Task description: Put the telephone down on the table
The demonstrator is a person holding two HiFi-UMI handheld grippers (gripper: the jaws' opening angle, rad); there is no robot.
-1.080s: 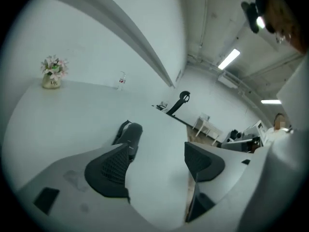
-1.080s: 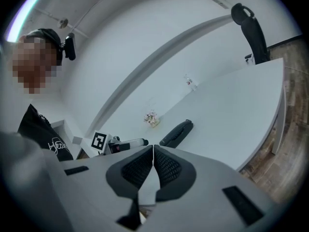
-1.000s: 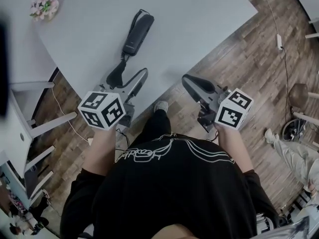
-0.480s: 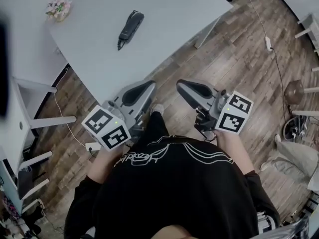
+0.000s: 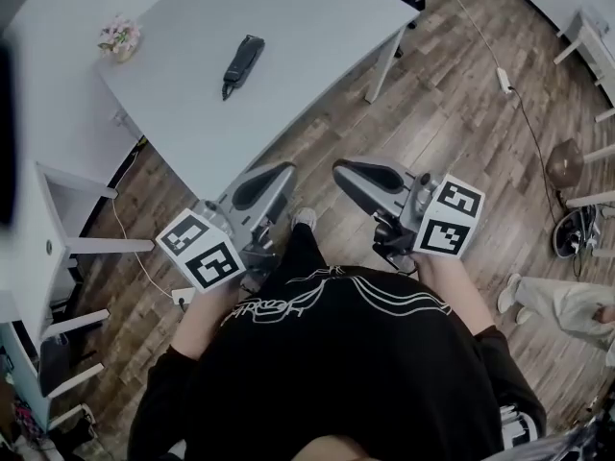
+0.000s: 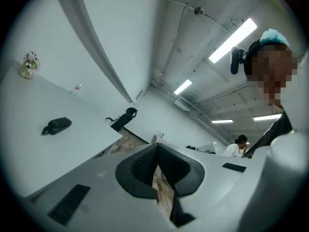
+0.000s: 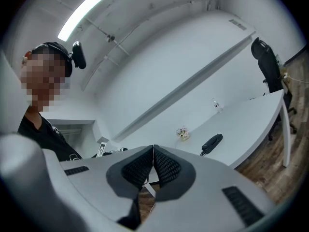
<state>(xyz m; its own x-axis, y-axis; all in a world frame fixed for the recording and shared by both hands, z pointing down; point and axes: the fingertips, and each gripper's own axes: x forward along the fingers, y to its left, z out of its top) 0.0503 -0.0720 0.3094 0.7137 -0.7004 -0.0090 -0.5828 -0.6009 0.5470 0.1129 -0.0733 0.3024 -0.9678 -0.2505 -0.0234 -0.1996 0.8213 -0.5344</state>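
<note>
The black telephone handset [image 5: 242, 63] lies flat on the white table [image 5: 288, 46], far from both grippers. It also shows small in the left gripper view [image 6: 57, 125] and in the right gripper view [image 7: 212, 142]. My left gripper [image 5: 271, 177] is shut and empty, held off the table's near edge over the wooden floor. My right gripper [image 5: 352, 172] is shut too, with nothing between its pads, level with the left one. Both sit close to the person's body.
A small pot of flowers [image 5: 119, 38] stands near the table's far left corner. White furniture [image 5: 58, 248] stands to the left. A black office chair [image 6: 120, 118] is beyond the table. Cables [image 5: 500, 75] and another person's legs [image 5: 557, 301] lie on the floor at right.
My left gripper let go of the telephone, shut, and pulled back off the table toward the body. The view has backed away, so the table and handset look farther off.
</note>
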